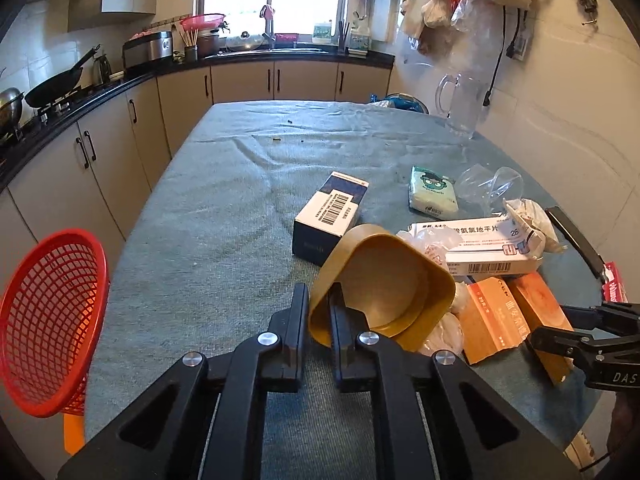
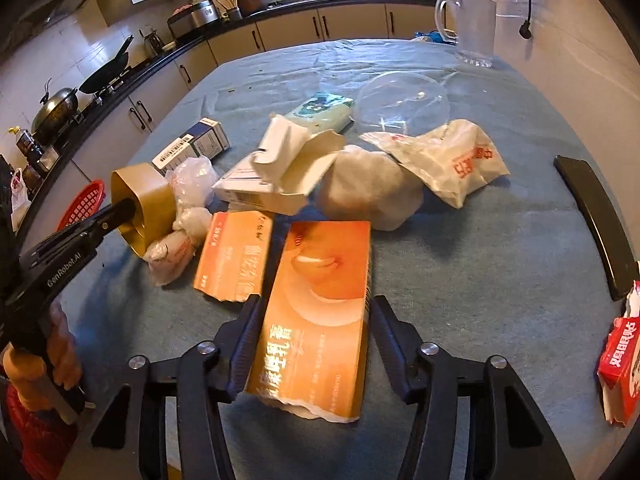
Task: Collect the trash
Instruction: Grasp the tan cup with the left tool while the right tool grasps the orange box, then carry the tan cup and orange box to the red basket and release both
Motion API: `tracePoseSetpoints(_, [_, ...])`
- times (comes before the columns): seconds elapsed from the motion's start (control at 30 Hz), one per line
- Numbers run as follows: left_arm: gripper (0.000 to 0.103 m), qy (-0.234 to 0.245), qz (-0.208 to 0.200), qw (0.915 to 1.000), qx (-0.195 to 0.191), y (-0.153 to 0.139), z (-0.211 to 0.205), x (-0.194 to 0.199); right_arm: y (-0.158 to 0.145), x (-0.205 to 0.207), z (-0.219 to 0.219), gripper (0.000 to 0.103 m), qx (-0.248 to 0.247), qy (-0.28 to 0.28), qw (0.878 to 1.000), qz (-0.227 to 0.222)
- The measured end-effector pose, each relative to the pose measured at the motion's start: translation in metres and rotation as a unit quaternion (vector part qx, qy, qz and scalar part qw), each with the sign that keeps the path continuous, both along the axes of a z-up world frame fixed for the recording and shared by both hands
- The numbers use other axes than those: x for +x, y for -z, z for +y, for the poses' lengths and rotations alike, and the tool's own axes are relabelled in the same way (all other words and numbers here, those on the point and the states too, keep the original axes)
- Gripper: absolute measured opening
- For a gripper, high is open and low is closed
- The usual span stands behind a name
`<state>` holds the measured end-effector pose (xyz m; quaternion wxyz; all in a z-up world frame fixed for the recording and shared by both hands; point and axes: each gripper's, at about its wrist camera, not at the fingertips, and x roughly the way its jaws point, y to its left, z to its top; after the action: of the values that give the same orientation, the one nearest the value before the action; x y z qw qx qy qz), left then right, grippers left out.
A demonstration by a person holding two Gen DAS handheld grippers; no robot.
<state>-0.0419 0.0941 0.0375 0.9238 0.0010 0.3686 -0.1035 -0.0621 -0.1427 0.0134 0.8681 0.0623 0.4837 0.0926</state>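
Left gripper (image 1: 318,308) clamped on the near wall of a tan cup (image 1: 380,288), one finger inside the mouth, one outside; cup tipped on its side, at the left edge of the trash pile on the table (image 1: 200,208). Right gripper (image 2: 314,320) half open around an orange box (image 2: 320,300); left finger touches the box edge, right finger stands just clear. Red basket (image 1: 52,308) sits off the table's left edge.
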Motion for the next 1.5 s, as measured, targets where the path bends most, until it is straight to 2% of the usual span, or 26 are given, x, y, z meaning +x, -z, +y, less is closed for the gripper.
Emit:
tracePoseSetpoints(0.3, [0.009, -0.005, 0.001, 1.0, 0.006, 0.001, -0.002, 0.003, 0.006, -0.002, -0.005, 0.06, -0.026, -0.005, 1.0, 0.004])
tracePoseSetpoints(0.47, [0.009, -0.005, -0.004, 1.0, 0.006, -0.001, -0.003, 0.002, 0.0, -0.007, -0.012, 0.055, -0.01, -0.004, 1.0, -0.01])
tracePoseSetpoints(0.9, [0.009, -0.014, -0.019, 0.9997, -0.007, -0.015, 0.007, -0.007, -0.034, -0.022, -0.009, 0.054, 0.035, -0.022, 0.997, -0.058])
tracePoseSetpoints(1.2, [0.009, -0.039, -0.037, 0.9984, -0.017, -0.035, 0.038, -0.021, -0.047, -0.009, 0.03, 0.054, 0.066, -0.065, 0.993, -0.067])
tracePoseSetpoints(1.5, [0.009, -0.11, -0.053, 0.9923, -0.018, -0.051, 0.112, -0.04, -0.059, 0.014, 0.101, 0.054, 0.095, -0.132, 0.985, -0.064])
